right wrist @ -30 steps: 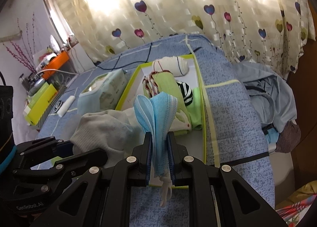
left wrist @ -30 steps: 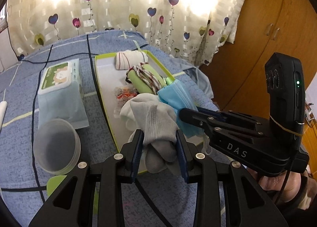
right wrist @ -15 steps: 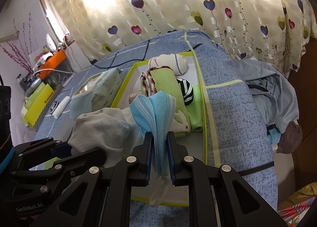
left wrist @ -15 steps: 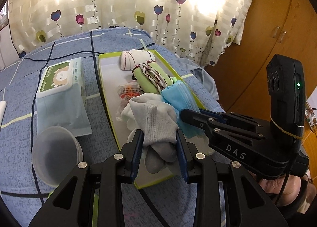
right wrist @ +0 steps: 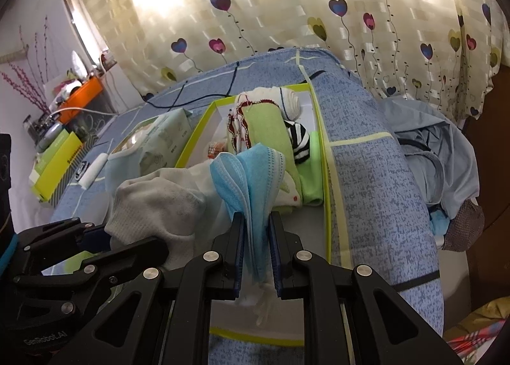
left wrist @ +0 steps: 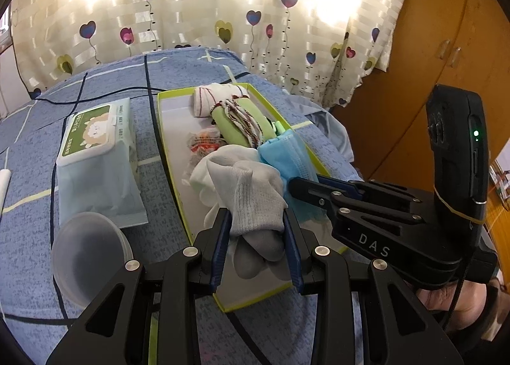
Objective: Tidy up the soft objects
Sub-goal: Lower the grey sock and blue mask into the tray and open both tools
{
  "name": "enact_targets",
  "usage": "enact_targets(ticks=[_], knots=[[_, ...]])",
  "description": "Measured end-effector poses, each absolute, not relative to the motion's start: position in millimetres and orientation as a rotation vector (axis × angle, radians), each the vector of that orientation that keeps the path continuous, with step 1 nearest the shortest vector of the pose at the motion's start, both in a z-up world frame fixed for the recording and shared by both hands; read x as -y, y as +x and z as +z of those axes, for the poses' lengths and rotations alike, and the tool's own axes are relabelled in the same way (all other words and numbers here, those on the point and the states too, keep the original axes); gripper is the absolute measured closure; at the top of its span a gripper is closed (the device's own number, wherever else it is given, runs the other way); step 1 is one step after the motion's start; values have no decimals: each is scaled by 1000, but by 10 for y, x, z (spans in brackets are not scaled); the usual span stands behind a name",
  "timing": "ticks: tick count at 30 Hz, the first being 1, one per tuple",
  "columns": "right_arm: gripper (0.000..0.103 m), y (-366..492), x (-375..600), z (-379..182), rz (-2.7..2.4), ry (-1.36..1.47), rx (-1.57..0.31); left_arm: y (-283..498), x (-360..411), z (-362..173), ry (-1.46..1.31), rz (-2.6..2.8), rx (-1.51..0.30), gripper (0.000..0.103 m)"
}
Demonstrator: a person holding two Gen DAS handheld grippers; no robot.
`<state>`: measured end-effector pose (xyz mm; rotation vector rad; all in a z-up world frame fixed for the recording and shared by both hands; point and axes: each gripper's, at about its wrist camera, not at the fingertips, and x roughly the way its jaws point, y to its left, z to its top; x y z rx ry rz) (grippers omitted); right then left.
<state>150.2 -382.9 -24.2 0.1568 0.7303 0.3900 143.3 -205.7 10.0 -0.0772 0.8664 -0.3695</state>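
Here, left hand-held gripper [left wrist: 256,231] pinches grey sock [left wrist: 251,202]; right [right wrist: 257,237] clamps blue mask [right wrist: 251,173].

Left gripper [left wrist: 256,221]: black two-finger tongs with blue pads, angled downward. Jaws stand about half apart, both pads pressed against a bunched grey-white sock [left wrist: 251,199] that fills the gap and bulges out ahead of the fingertips.

Right gripper [right wrist: 256,224]: same build, also angled downward, set just to the right of the left one, its fingers crossing in toward the left tongs' tips. Jaws nearly closed, pads clamped on a folded blue face mask [right wrist: 251,176] that stands up above the tips and hangs below them.

Hand [left wrist: 452,301]: partly visible under the right gripper's handle, wrapped round it.
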Motion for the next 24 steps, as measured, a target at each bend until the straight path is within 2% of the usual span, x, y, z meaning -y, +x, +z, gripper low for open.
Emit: enact_targets(ticks=[6,9,11,14,24], knots=[[87,1416,3838,-263,385,154,-731,1386,2050,87,-89,-403,-881,69],[72,1376,3844,-242,374,154,-723,1358,2054,120,-83,-399,-866,66],[58,1340,3851,-209,369,154,-707,1321,2052,146,-86,-401,-853,64],[53,1298,3854,-153,366,149,-689,1293,2041,179,-91,-406,-837,62],[53,1204,3861,-49,359,141,-661,1195,1966,282,-110,-411,-801,62]])
